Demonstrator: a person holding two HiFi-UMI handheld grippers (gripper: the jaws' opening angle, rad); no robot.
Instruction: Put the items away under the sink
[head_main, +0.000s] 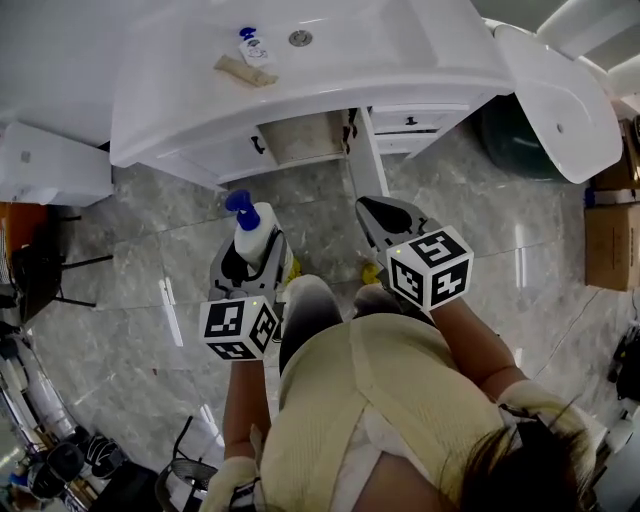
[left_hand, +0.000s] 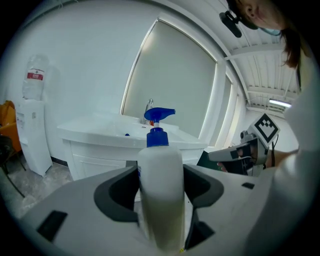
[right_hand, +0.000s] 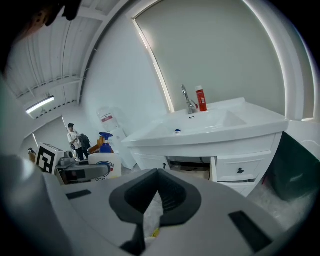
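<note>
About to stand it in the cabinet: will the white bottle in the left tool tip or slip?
The bottle looks tall and narrow with a blue nozzle head, so it may tip if set down tilted. Its smooth rounded wall could slip in the left tool, though jaws clamp both sides.

The white plastic spray bottle with a blue trigger head (left_hand: 159, 190) stands upright between the left gripper's (head_main: 250, 258) fingers (left_hand: 116, 194), with the right gripper's (head_main: 385, 228) fingers (right_hand: 176, 196) just to its right. Ahead of both pairs of fingers stands the white sink cabinet (head_main: 200, 140), its open compartment (head_main: 305, 135) between them. On its top, a tan folded cloth (head_main: 245, 70) lies nearer the fingers than a small white bottle with a blue cap (head_main: 255, 45). A white water dispenser (left_hand: 32, 135) stands well left of the left fingers.
</note>
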